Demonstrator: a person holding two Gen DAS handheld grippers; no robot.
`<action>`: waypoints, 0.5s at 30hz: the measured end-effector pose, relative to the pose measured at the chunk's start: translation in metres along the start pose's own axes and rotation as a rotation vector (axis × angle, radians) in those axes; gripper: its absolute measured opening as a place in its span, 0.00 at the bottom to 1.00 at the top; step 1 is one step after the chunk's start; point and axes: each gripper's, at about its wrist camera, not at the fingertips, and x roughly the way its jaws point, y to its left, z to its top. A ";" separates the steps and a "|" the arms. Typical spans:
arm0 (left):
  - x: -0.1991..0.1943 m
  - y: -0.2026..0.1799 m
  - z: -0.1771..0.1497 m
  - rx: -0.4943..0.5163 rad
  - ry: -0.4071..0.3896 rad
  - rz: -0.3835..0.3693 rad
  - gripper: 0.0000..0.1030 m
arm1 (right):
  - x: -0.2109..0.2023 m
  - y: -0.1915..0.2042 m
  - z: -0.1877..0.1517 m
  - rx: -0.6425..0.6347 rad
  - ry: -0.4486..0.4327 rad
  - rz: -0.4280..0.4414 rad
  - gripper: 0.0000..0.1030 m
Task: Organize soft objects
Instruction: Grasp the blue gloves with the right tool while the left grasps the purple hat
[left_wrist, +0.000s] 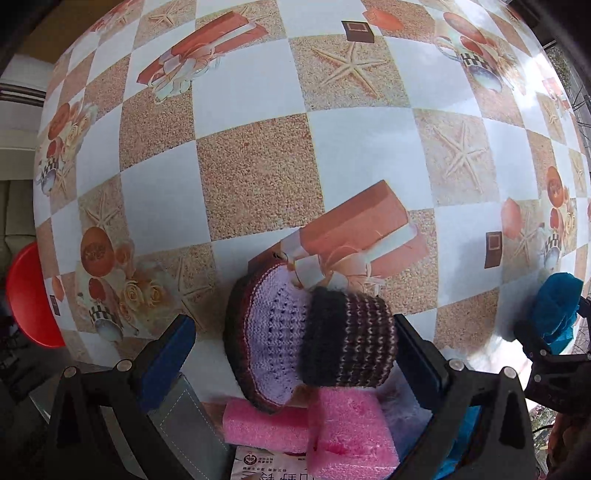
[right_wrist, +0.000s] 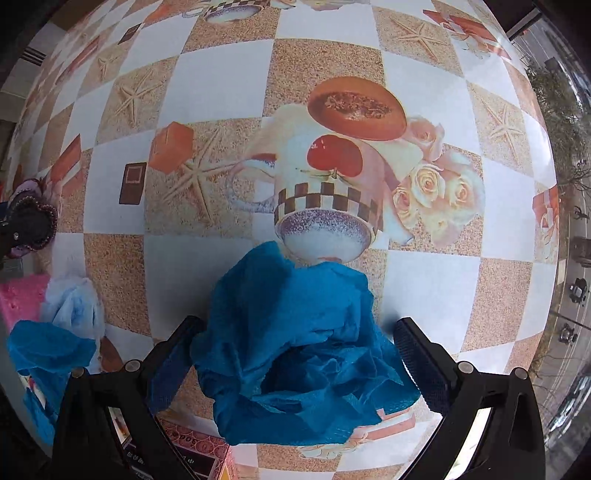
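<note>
In the left wrist view a knitted piece (left_wrist: 295, 332), lilac with dark striped edging, lies on the patterned tablecloth (left_wrist: 258, 177) between the fingers of my left gripper (left_wrist: 291, 350). The jaws stand wide apart; the right finger touches the knit, the left one stands apart. Pink foam pieces (left_wrist: 332, 424) lie below it. In the right wrist view a crumpled blue cloth (right_wrist: 295, 350) lies between the open fingers of my right gripper (right_wrist: 299, 354), which stand at its sides without squeezing it. The right gripper with the blue cloth (left_wrist: 554, 306) shows at the left view's right edge.
A second blue cloth (right_wrist: 44, 354), a pale blue cloth (right_wrist: 74, 306) and pink foam (right_wrist: 22, 295) lie at the left of the right wrist view. A printed packet (left_wrist: 266, 465) lies under the foam. A red stool (left_wrist: 29, 295) stands beyond the table's left edge.
</note>
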 end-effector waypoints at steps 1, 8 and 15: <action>0.006 -0.002 0.001 -0.003 0.013 0.009 1.00 | 0.000 0.004 -0.002 0.001 -0.007 0.000 1.00; 0.005 -0.009 -0.007 0.028 0.018 0.005 0.62 | 0.002 0.011 0.019 0.036 0.036 0.006 0.96; -0.051 -0.022 -0.039 0.119 -0.207 0.065 0.59 | -0.035 -0.013 0.000 0.085 -0.097 0.092 0.38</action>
